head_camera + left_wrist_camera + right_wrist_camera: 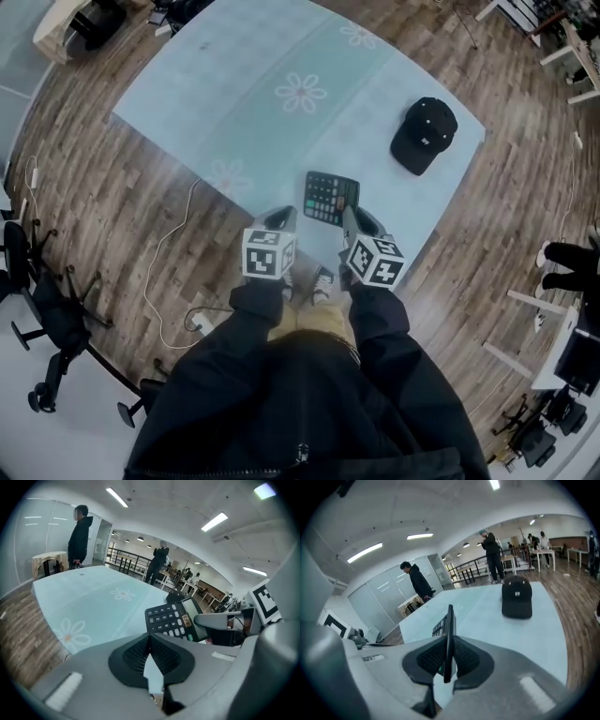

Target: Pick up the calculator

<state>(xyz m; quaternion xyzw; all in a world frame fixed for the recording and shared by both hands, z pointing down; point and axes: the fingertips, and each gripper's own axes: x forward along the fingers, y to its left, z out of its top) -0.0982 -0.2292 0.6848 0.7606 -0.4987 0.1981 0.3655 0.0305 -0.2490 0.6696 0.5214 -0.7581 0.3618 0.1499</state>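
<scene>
A: Where is the calculator [330, 197]?

B: The right tongs [349, 214] have it. Their two pads squeeze it, one on each side. In the right gripper view you see it from its thin edge, standing up straight between the pads.

A: Is it lying on the tabletop [253, 103]?

B: No. It is held up over the near edge of the light blue tabletop with the flower shapes. In the head view it is at 12 o'clock from the person's hands.

A: Which way do the buttons look?

B: They look toward the left tongs [281, 217]. The left gripper view shows the buttons and the little screen.

A: What are the left tongs doing?

B: They are closed, and they hold nothing. Their dark pads meet in the middle. They sit at 9 o'clock from the right tongs, just beside them, and they do not touch the calculator.

A: What else is on the tabletop?

B: A black cap [424, 134]. It lies at about 2 o'clock from the calculator, well apart from it.

A: And what is around the tabletop?

B: A brown wood floor [112, 216]. A white cable [173, 253] curls on it at 8 o'clock from the calculator. A black chair [42, 309] on wheels is far off at 8 o'clock too.

A: Is anyone else there?

B: Yes. In the left gripper view a person in dark clothes [79, 536] stands past the far side of the tabletop, at 10 o'clock. Another person [157, 562] stands far back at 12 o'clock.
</scene>
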